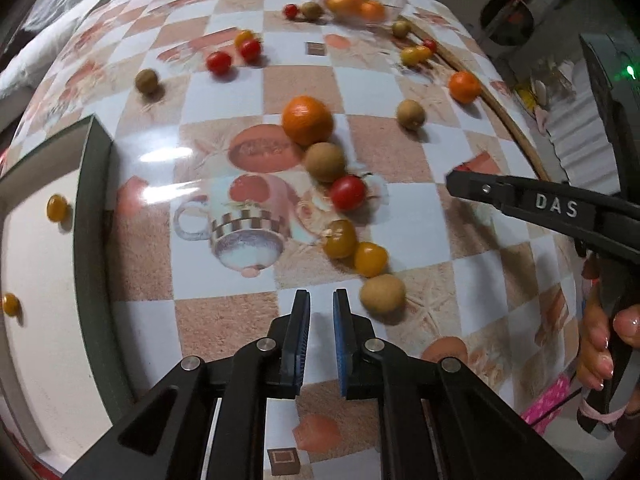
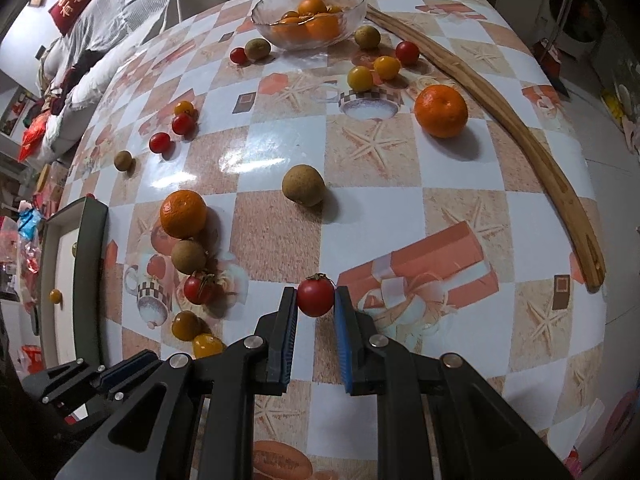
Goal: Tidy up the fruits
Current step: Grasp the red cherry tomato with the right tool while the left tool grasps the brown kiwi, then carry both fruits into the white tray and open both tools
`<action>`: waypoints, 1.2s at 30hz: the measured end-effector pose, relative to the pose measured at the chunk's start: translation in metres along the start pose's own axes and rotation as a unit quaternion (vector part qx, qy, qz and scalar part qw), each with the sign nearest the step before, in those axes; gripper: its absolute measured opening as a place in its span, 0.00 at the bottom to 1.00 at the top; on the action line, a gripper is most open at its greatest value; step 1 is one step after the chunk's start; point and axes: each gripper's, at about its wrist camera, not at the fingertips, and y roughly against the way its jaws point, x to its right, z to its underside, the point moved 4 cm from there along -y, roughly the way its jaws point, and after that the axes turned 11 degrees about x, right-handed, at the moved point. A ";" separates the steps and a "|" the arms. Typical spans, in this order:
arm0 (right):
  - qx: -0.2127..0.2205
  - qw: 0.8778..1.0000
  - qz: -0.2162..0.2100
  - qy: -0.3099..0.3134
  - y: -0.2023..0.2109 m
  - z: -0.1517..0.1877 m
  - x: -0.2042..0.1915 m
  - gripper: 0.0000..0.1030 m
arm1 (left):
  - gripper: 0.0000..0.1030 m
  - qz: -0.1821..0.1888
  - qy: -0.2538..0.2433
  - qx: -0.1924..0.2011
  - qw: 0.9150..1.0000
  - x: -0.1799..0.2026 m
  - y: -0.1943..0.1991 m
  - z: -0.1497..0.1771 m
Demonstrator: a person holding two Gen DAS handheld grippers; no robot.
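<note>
Fruits lie scattered on a checked tablecloth. My right gripper [image 2: 316, 298] is shut on a red cherry tomato [image 2: 315, 294], just above the table. My left gripper [image 1: 321, 300] is open and empty, its pads a small gap apart, above the cloth beside a brown longan [image 1: 382, 293]. Ahead of it lie yellow tomatoes [image 1: 370, 258], a red tomato [image 1: 348, 192] and an orange tangerine [image 1: 307, 120]. A glass bowl [image 2: 264, 8] at the far edge holds tangerines. A white tray [image 1: 36, 248] with a dark rim at the left holds two yellow tomatoes.
A curved wooden strip [image 2: 520, 132] lies along the right side of the table. More tomatoes, longans [image 2: 303, 185] and a tangerine [image 2: 441, 110] dot the middle. A bed and clutter lie beyond the left edge. The right gripper's arm [image 1: 560, 208] shows in the left wrist view.
</note>
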 end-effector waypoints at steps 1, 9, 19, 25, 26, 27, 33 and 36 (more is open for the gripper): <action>0.001 1.000 0.000 -0.001 0.001 0.000 0.001 0.20 | 0.19 0.002 -0.004 -0.002 1.000 0.003 0.000 0.000; 0.003 1.000 0.004 -0.015 0.012 0.006 0.015 0.20 | 0.71 -0.005 -0.009 0.016 1.000 0.025 -0.005 -0.004; 0.000 1.000 0.003 -0.023 0.012 0.009 0.022 0.19 | 0.35 -0.034 -0.015 -0.005 0.999 0.031 -0.023 0.002; 0.002 1.000 -0.002 -0.015 0.015 0.009 0.017 0.19 | 0.29 -0.009 0.001 -0.008 1.000 0.021 -0.015 0.005; 0.001 1.000 -0.003 -0.014 0.015 0.009 0.015 0.19 | 0.29 -0.006 0.004 -0.006 1.000 0.018 -0.012 0.004; 0.001 1.000 -0.005 -0.011 0.017 0.009 0.011 0.19 | 0.29 -0.004 0.006 -0.003 1.000 0.015 -0.008 0.003; 0.004 1.000 -0.012 0.004 0.021 0.006 -0.005 0.19 | 0.29 -0.005 0.020 0.020 1.000 -0.005 0.015 -0.006; 0.006 1.000 -0.017 0.012 0.022 0.003 -0.017 0.19 | 0.29 -0.011 0.031 0.030 0.999 -0.017 0.025 -0.011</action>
